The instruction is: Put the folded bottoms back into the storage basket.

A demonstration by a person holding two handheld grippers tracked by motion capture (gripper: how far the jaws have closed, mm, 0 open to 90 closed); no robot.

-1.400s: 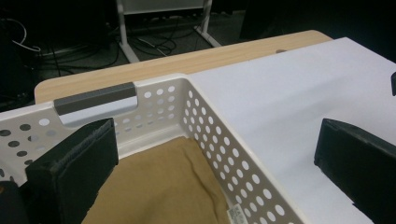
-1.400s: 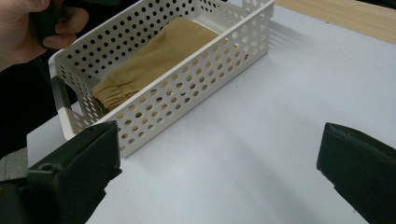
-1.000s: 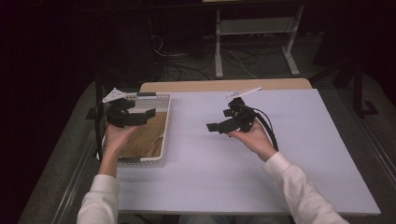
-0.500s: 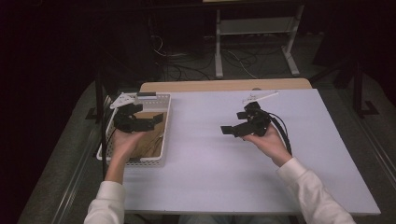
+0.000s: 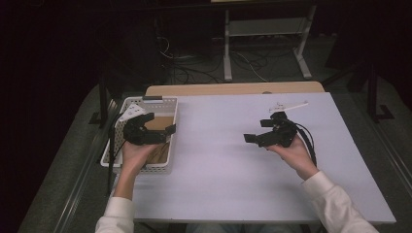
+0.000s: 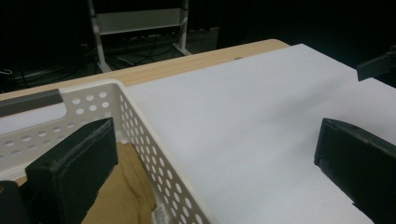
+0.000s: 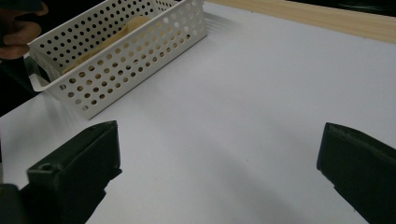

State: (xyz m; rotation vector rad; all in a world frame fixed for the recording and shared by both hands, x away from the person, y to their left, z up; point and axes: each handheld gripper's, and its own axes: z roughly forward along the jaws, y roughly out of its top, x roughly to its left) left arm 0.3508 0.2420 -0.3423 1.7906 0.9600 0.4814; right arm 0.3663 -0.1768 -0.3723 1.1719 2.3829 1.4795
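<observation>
My left gripper (image 5: pixel 155 131) jaws spread wide, hovering over the white perforated plastic basket (image 5: pixel 112 145) holding tan brown paper (image 6: pixel 123 196); my right gripper (image 5: pixel 265 133) equally wide, empty, above the white tabletop (image 5: pixel 218 174), well apart from the basket

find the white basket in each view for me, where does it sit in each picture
High view: the white basket sits at the table's left edge, under the left gripper.
Left gripper view: lower left, its perforated wall running down to the bottom edge.
Right gripper view: upper left.
Shared landmark: the brown material inside the basket.
</observation>
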